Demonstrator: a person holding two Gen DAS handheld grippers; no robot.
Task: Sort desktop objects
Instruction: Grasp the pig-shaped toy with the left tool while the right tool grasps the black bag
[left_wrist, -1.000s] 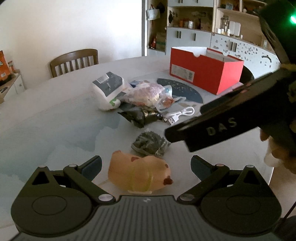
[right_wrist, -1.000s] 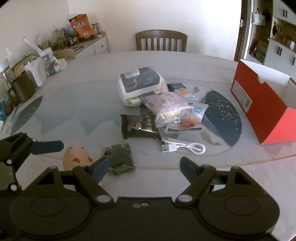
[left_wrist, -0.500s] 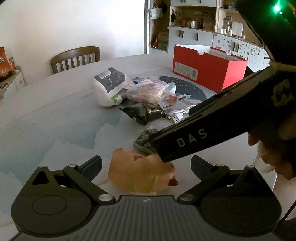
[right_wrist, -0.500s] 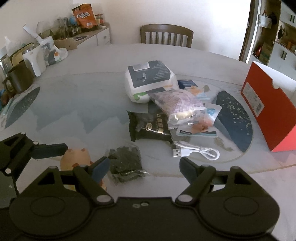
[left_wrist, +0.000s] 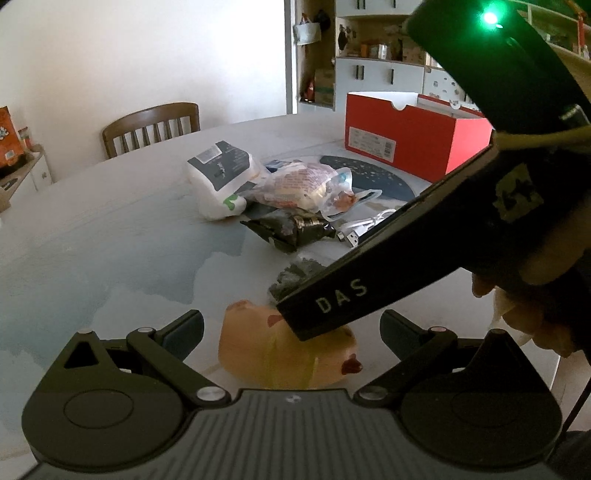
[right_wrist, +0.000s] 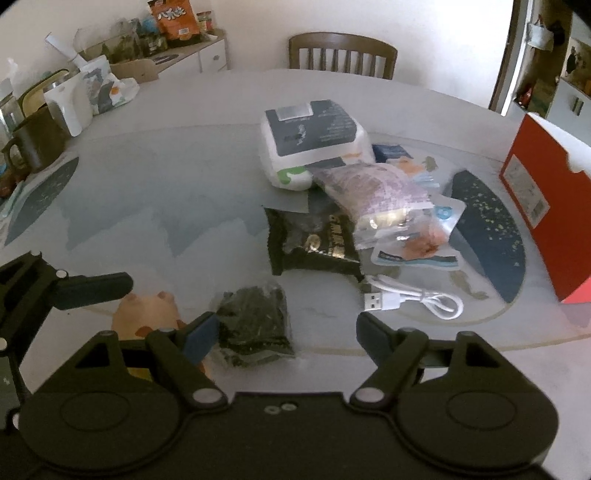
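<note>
Black right gripper (left_wrist: 369, 291), jaws wide and closing emptily, overhangs peach toy (left_wrist: 288, 350) between left gripper (left_wrist: 291, 328)'s open jaws.

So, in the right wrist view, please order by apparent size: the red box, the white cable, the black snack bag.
1. Black snack bag
2. Red box, cut by the frame edge, so the first two are unsure
3. White cable

A plain white wall (right_wrist: 258, 29) stood behind the pale round table (right_wrist: 166, 177). A wooden chair (right_wrist: 341, 55) was pushed up at its far edge. A low white cabinet (right_wrist: 210, 59) ran along the left, and white shelves (left_wrist: 380, 70) filled the right, dimly lit.
</note>
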